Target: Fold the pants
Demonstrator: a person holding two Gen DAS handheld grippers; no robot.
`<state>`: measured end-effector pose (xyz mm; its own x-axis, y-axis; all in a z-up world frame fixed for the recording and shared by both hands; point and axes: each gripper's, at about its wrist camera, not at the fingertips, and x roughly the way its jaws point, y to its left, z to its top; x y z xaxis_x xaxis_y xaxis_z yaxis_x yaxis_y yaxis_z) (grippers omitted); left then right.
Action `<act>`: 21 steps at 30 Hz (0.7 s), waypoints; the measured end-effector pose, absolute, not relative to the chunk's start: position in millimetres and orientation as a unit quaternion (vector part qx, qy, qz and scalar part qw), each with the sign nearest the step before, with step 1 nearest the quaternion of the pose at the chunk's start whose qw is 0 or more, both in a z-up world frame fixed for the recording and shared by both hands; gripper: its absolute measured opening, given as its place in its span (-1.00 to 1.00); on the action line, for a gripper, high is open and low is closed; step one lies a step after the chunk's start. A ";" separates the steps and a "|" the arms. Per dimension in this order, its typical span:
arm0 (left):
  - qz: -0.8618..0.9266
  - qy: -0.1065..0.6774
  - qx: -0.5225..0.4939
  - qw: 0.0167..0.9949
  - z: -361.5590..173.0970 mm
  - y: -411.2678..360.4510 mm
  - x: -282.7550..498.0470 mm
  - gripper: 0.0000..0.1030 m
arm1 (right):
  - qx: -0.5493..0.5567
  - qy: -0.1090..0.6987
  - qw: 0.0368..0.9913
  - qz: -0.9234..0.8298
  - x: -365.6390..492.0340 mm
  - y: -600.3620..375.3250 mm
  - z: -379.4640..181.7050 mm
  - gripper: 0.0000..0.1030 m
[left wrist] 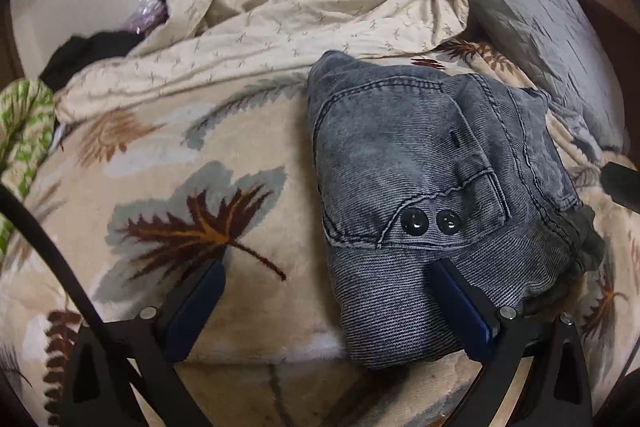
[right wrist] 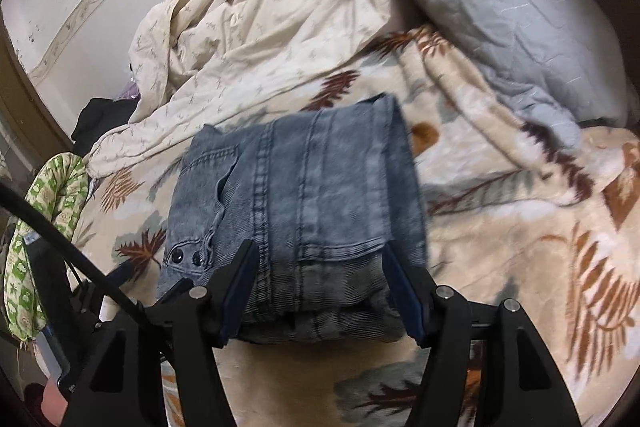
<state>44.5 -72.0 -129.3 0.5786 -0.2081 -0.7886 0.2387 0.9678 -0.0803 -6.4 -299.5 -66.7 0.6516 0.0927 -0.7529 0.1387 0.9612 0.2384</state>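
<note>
The grey-blue denim pants (left wrist: pixel 432 187) lie folded into a compact bundle on the leaf-patterned blanket (left wrist: pixel 180 195), two black buttons facing up. My left gripper (left wrist: pixel 328 275) is open; its right finger rests against the bundle's near edge, its left finger over bare blanket. In the right wrist view the pants (right wrist: pixel 304 195) lie just ahead. My right gripper (right wrist: pixel 320 263) is open with the bundle's near end between its fingers. The left gripper's tip (right wrist: pixel 176 287) shows at the bundle's left corner.
A crumpled cream duvet (left wrist: pixel 304 3) lies behind the pants. A grey quilted pillow (left wrist: pixel 532 11) sits at the back right. Black clothing (left wrist: pixel 92 51) and a green-patterned cloth (left wrist: pixel 24 131) lie at the left edge of the bed.
</note>
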 end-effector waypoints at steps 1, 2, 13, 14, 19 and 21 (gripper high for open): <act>-0.128 0.444 0.011 0.887 -128.1 -70.5 45.1 0.99 | 0.140 0.416 0.898 -0.015 -6.8 -306.4 -62.6 0.26; -0.132 0.446 0.004 0.885 -126.7 -68.8 45.4 1.00 | 0.142 0.415 0.899 -0.018 -7.2 -310.9 -60.2 0.26; -0.066 0.361 0.019 0.930 -81.7 -43.8 46.8 1.00 | 0.194 0.385 0.901 -0.043 15.2 -368.8 -39.1 0.26; -0.061 0.355 0.034 0.932 -80.6 -44.6 48.0 1.00 | 0.197 0.382 0.902 -0.042 16.0 -368.7 -42.4 0.26; -0.036 0.355 0.071 0.932 -86.3 -47.5 61.5 1.00 | 0.197 0.418 0.886 -0.036 26.9 -363.4 -68.6 0.26; -0.036 0.356 0.063 0.931 -88.0 -47.1 64.3 1.00 | 0.195 0.420 0.886 -0.031 28.2 -360.3 -70.6 0.26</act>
<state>64.3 -47.1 -88.0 0.7432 -0.0231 -0.6686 0.1127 0.9894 0.0911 28.2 -360.3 -70.6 0.6453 0.1085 -0.7562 0.2195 0.9218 0.3196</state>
